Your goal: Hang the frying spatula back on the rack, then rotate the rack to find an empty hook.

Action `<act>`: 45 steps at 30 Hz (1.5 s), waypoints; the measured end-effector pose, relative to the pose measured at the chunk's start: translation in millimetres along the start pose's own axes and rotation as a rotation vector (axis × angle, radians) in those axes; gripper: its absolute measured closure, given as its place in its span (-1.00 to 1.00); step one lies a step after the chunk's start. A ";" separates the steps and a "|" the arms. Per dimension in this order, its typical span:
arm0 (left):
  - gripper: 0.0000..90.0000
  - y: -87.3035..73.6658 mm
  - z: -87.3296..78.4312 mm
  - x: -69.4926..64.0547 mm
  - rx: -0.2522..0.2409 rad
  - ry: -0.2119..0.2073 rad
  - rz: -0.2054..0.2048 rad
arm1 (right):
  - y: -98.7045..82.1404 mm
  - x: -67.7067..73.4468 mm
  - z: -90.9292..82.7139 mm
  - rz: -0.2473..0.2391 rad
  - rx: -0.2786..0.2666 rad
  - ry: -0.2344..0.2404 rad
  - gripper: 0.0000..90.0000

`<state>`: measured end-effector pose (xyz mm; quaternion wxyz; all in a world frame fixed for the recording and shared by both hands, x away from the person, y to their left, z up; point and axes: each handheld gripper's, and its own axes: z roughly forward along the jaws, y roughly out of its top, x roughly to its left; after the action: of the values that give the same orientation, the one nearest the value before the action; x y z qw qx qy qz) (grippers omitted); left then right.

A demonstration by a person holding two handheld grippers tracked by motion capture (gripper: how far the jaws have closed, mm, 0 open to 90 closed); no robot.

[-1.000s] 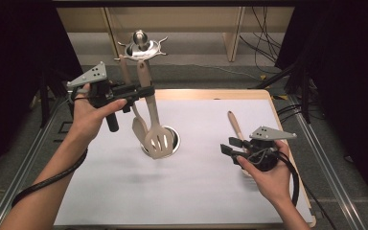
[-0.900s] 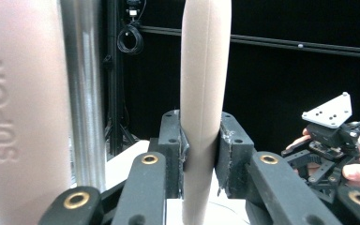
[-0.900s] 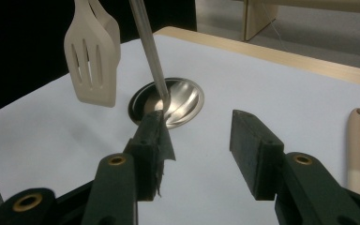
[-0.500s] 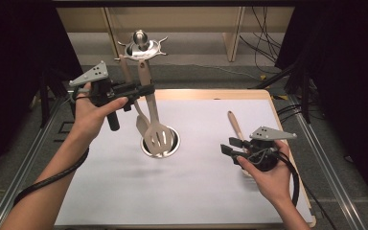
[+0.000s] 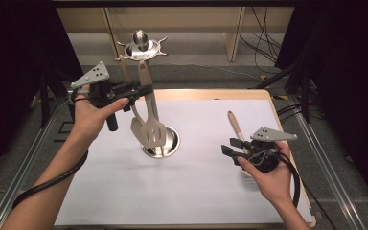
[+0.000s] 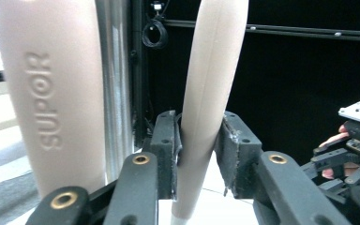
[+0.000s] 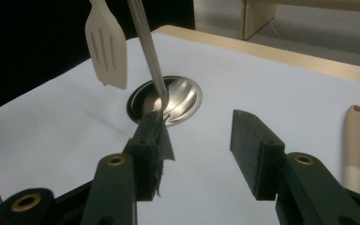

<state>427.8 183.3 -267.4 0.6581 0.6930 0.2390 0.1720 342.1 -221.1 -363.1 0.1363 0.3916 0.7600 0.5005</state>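
Note:
A metal utensil stand has a hook crown (image 5: 141,45), a thin pole (image 7: 147,51) and a round dish base (image 5: 162,143) on the white mat. Two beige utensils hang on it. One is a slotted spatula (image 5: 149,132). My left gripper (image 5: 139,91) reaches in from the left around a slim beige handle (image 6: 201,117). Its jaws have just been opening; the handle stands between the pads, with a gap at the right pad. A second handle marked SUPOR (image 6: 51,93) hangs beside it. My right gripper (image 5: 232,147) hovers open and empty over the mat at the right.
A beige-handled utensil (image 5: 235,124) lies on the mat just beyond the right gripper, also seen as a handle (image 7: 355,145) at its right. The wooden table edge (image 5: 287,129) runs along the right side. Cables and dark stands sit behind the table.
The slotted spatula's blade has shifted slightly up and to the left over the dish base. Both hands have stayed where they were.

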 end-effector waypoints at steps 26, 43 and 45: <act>0.87 22.1 -46.1 -11.7 -0.022 0.221 0.075 | 3.6 -7.9 -0.7 0.015 0.005 -0.043 0.24; 0.91 40.3 -48.2 -15.0 -0.079 0.227 0.050 | 2.9 -13.3 -1.2 -0.007 0.009 -0.054 0.24; 0.93 43.3 -47.7 -15.9 -0.078 0.234 0.065 | 2.4 -13.2 -2.4 0.002 0.011 -0.063 0.24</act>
<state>392.9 213.2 -219.6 0.6464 0.6493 0.2845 0.2821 350.4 -231.9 -362.4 0.1575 0.4085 0.7578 0.4837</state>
